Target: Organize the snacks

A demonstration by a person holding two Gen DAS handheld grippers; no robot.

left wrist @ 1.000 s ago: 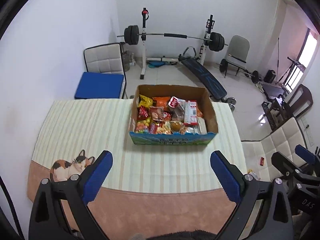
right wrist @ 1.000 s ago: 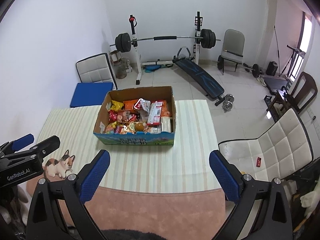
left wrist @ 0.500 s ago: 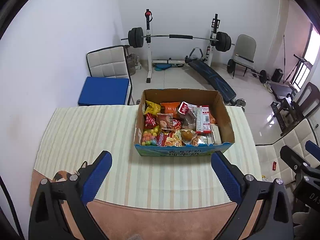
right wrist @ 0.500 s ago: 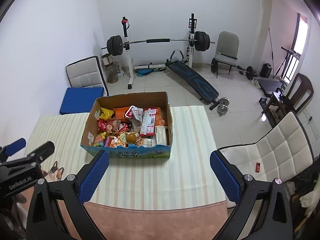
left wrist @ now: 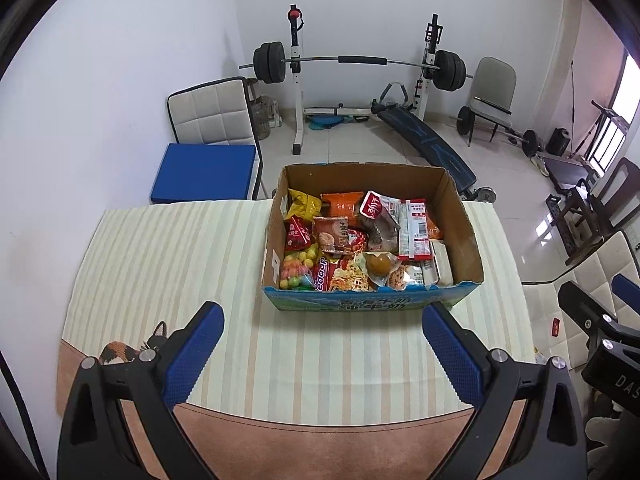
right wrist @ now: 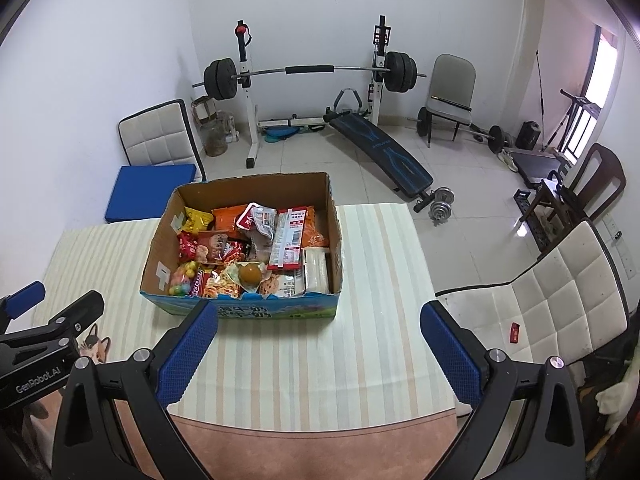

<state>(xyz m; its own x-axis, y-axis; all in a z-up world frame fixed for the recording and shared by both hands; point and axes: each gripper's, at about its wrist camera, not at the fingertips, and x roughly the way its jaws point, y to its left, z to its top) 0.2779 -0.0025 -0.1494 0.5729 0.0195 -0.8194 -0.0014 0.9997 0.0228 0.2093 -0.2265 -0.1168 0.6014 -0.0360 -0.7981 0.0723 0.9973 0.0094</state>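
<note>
A cardboard box (left wrist: 466, 236) with a blue printed front stands on the striped tablecloth (left wrist: 168, 248). It is full of snack packets: a yellow bag (left wrist: 302, 202), an orange packet (left wrist: 340, 206), a red-and-white packet (left wrist: 416, 228), coloured candy balls (left wrist: 298, 266). The box also shows in the right wrist view (right wrist: 334, 248). My left gripper (left wrist: 324, 350) is open and empty, above the table just in front of the box. My right gripper (right wrist: 318, 350) is open and empty, in front of the box's right half.
A cat picture (left wrist: 128, 350) marks the cloth's near left corner. A white padded chair (right wrist: 540, 312) stands right of the table, a blue-seated chair (left wrist: 204, 170) behind it. A barbell rack (left wrist: 360, 64), a sit-up bench (right wrist: 380, 148) and more chairs are behind.
Both grippers have moved forward toward the box, which now looks larger and nearer. Both stay open and empty.
</note>
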